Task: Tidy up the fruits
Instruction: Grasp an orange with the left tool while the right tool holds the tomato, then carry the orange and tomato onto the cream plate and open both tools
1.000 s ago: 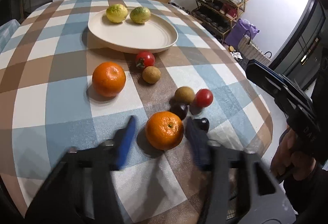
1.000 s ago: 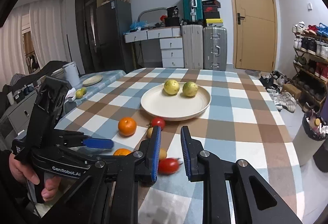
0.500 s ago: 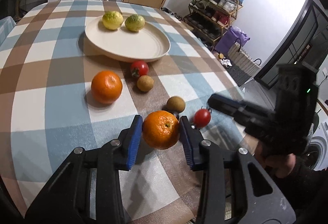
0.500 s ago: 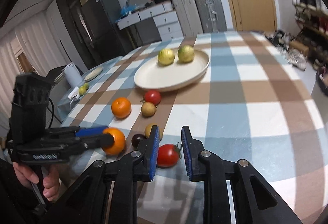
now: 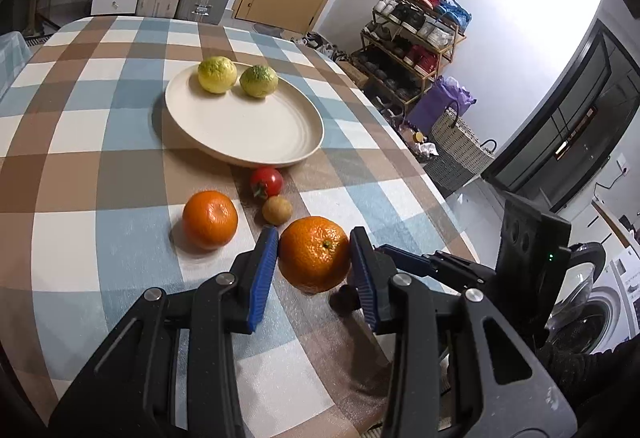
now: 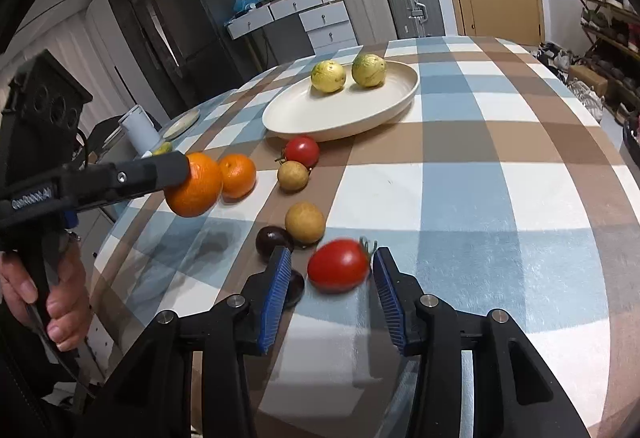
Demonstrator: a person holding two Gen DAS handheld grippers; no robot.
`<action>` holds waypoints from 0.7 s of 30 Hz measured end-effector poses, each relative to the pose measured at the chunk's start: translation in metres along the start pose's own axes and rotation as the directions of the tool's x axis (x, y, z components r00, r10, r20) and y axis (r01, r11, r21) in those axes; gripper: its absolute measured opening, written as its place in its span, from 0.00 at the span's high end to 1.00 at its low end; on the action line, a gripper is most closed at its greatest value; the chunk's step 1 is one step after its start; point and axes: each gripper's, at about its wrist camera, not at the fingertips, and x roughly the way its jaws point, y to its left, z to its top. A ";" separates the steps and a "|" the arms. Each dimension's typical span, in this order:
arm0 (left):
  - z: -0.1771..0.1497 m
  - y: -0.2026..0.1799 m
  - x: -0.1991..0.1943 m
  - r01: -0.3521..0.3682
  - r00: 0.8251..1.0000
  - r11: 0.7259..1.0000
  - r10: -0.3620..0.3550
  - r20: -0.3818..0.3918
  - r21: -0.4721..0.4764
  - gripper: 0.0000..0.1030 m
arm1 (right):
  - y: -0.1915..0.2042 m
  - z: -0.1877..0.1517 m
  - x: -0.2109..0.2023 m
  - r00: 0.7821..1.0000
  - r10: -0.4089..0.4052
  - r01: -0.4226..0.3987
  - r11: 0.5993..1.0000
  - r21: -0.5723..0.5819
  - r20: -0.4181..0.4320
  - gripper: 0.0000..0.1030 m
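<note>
Now that the left gripper (image 5: 314,264) has lifted the round orange mandarin (image 5: 315,254), pinched between its pads, off the checked tablecloth (image 6: 500,197), the right gripper (image 6: 330,290), jaws just widened, brackets the small red tomato (image 6: 338,265) untouched, so both look bound for the cream plate (image 6: 312,117)

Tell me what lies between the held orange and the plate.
Left wrist view: a small brown fruit and a tomato lie between the orange and plate.
</note>
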 end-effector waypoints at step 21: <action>0.039 0.024 -0.014 -0.021 0.996 0.998 0.026 0.087 -0.060 0.67 | -0.018 0.044 -0.012 0.997 -0.029 0.020 0.993 0.116 0.075 0.70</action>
